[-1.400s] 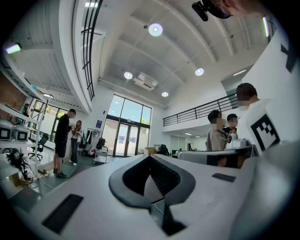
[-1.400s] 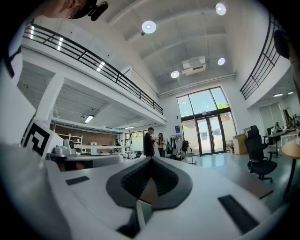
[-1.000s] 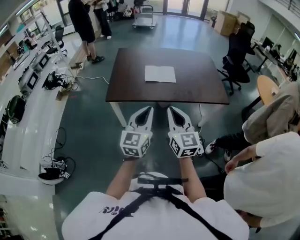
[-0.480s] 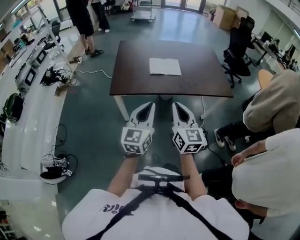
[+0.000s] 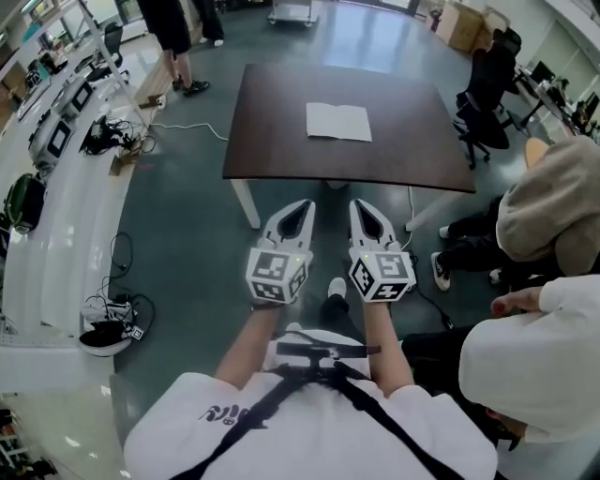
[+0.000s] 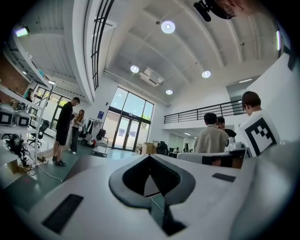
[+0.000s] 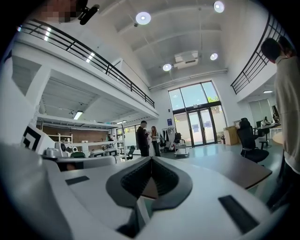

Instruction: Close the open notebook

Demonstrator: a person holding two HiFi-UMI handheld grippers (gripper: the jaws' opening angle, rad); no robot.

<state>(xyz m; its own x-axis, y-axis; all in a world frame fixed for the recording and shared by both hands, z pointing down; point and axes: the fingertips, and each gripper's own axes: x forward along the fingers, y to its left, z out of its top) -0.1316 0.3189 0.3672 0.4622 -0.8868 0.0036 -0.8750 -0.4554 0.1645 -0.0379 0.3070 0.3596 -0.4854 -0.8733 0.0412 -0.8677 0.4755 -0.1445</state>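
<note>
The open notebook [image 5: 338,121] lies flat with white pages up in the middle of the dark brown table [image 5: 272,141]. Both grippers hang side by side over the floor, short of the table's near edge and pointing level at it. My left gripper [image 5: 307,203] is shut with nothing in it, and so is my right gripper [image 5: 360,203]. In the left gripper view the closed tips [image 6: 150,156] meet with the table top [image 6: 86,164] behind them. The right gripper view shows its closed tips [image 7: 151,158] and the table [image 7: 239,169] to the right.
Two people [image 5: 173,28] stand beyond the table's far left corner. A black office chair [image 5: 487,89] is at the table's right side, and seated people [image 5: 553,216] are close on my right. A white bench [image 5: 56,187] with equipment and cables runs along the left.
The table and notebook have come nearer and sit lower in the head view. Both grippers have moved forward together and sunk a little, still shut and side by side.
</note>
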